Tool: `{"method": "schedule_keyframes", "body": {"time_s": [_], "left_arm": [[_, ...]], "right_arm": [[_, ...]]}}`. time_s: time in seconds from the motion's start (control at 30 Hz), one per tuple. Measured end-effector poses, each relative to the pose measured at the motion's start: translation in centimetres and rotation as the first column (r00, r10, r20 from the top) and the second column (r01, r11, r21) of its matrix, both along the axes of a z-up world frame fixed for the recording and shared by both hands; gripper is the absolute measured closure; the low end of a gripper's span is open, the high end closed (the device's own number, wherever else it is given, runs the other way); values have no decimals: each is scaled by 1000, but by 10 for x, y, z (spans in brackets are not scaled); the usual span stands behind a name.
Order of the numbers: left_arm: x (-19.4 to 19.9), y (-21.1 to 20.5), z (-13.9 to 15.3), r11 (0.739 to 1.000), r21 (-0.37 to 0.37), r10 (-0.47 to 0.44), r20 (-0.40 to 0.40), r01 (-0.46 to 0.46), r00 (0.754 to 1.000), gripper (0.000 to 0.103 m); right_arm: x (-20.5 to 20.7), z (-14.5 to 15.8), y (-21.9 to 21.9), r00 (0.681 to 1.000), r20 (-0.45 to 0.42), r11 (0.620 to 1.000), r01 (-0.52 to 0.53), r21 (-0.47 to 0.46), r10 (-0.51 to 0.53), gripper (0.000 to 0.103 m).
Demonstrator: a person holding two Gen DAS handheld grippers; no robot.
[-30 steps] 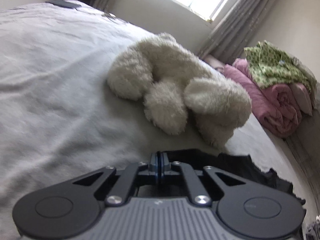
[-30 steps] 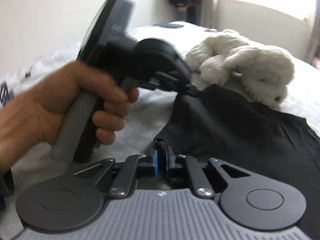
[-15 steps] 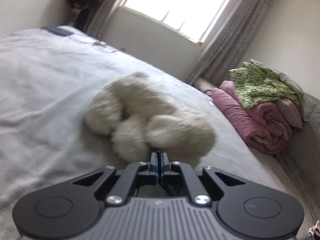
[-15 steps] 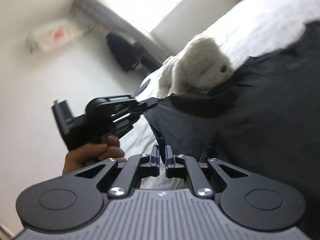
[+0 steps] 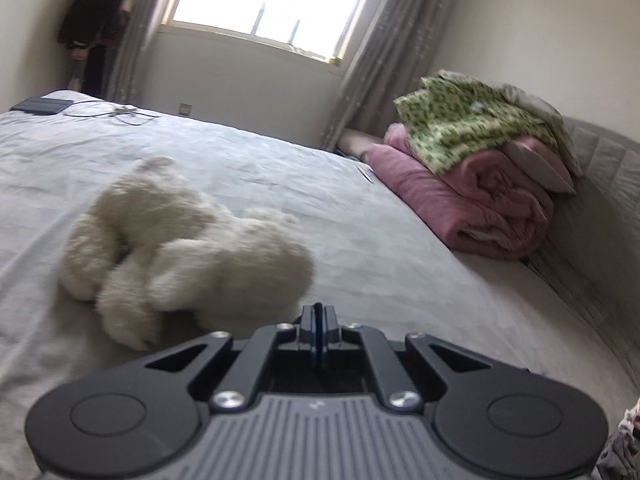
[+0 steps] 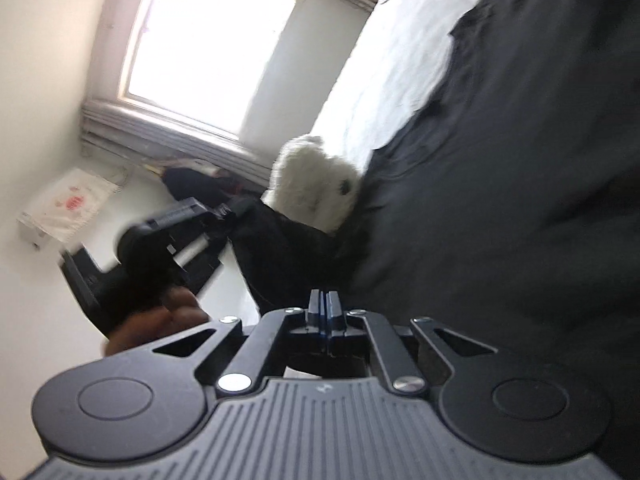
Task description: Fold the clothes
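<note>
The black garment [image 6: 500, 184] hangs lifted over the bed [image 5: 280, 184], filling the right side of the right wrist view. The right gripper [image 6: 324, 306] has its 2 fingers pressed together on one edge of the cloth; the left gripper [image 6: 224, 212], gripped by a hand [image 6: 160, 316], pinches another edge. A white plush toy [image 5: 180, 248] lies on the bed just beyond, with a pink blanket [image 5: 472, 204] further off.

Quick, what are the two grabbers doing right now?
Left gripper: shut; the other view shows it pinching the black garment.
Right gripper: shut on the same garment.
</note>
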State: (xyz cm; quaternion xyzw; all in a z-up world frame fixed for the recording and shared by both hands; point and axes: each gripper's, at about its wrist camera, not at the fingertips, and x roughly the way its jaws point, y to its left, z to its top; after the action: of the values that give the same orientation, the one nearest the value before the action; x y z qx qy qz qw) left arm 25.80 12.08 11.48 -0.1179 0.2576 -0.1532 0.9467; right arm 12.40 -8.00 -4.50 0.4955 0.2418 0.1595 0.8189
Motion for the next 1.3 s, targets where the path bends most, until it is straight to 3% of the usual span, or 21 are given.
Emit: {"method": "schedule_keyframes", "body": {"time_s": [0.13,0.17,0.2,0.23,0.3,0.37,0.4,0.43,0.63,0.87,1.0,1.13,1.3], "left_arm": [[-1,-8,-1,1000,11,-18,-13,18,1000,101],[-1,-9,-1,1000,17,-19,-17,20,1000,101],[0,-11,0,999,25,-21,-21,21,1000,101],[0,-11,1,999,33,-23,-23,24,999,101],[-1,-13,4,999,40,-33,-21,33,999,101],[-1,-16,6,998,46,-45,-17,46,999,101],[-1,-18,7,997,50,-52,-16,52,999,101],[-2,-22,8,996,58,-62,-15,63,998,101],[2,-56,4,982,124,-140,-9,140,990,101],[19,-114,-28,948,243,-192,-75,205,978,101],[24,-134,-48,927,302,-203,-103,225,974,101],[28,-142,-53,921,314,-208,-105,230,973,101],[28,-164,-55,887,374,-255,-93,271,962,100]], "right_arm": [[4,20,9,993,67,980,-87,-177,101,87],[7,22,11,989,80,975,-104,-196,122,80],[10,25,14,985,92,969,-121,-214,143,44],[14,27,17,981,103,963,-137,-233,164,24],[20,31,22,970,125,948,-167,-271,207,24],[31,31,29,969,100,932,-182,-314,224,38],[34,28,31,971,75,926,-193,-326,228,74],[38,25,33,971,49,919,-203,-337,233,93],[28,15,7,989,15,949,-136,-284,146,94],[12,5,-28,999,-18,977,-36,-208,33,94],[9,-2,-44,999,-50,975,-19,-223,8,94],[-1,-2,-56,999,-43,975,2,-222,-12,94],[-4,0,-57,998,-43,966,23,-258,-36,94]]}}
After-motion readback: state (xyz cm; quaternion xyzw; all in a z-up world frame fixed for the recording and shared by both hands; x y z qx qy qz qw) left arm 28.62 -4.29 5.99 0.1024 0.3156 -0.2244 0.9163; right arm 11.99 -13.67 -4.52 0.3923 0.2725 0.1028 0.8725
